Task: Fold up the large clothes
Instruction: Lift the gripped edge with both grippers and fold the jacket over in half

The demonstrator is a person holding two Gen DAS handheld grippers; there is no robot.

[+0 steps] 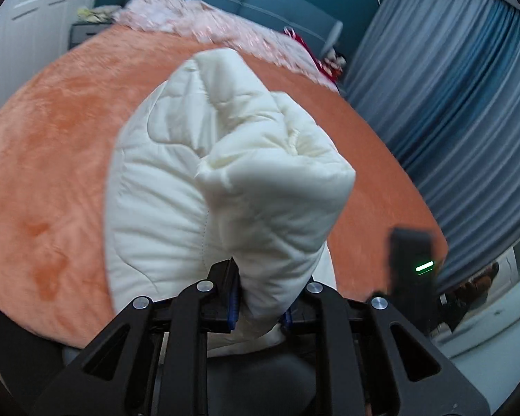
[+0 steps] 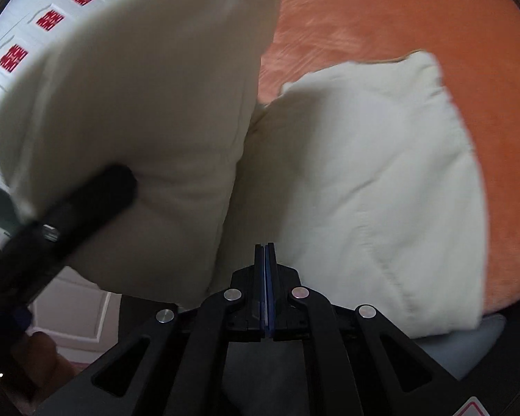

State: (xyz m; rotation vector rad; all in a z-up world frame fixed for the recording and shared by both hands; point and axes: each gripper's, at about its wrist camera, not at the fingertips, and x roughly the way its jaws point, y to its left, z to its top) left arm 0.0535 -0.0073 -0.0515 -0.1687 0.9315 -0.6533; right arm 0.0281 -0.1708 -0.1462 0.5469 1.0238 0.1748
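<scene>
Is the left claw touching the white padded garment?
Touching. The left wrist view shows the left claw pinching a bunch of the white padded garment between its pads.

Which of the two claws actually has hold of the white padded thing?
The left claw: its jaws pinch a bunch of the cream quilted garment, lifting it off the orange bed cover. The right claw is shut flat with nothing visible between its pads.

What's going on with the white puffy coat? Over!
Left gripper shut on the white coat, lifted above the orange bed. Right gripper shut, nothing in it. Nothing in the way.
</scene>
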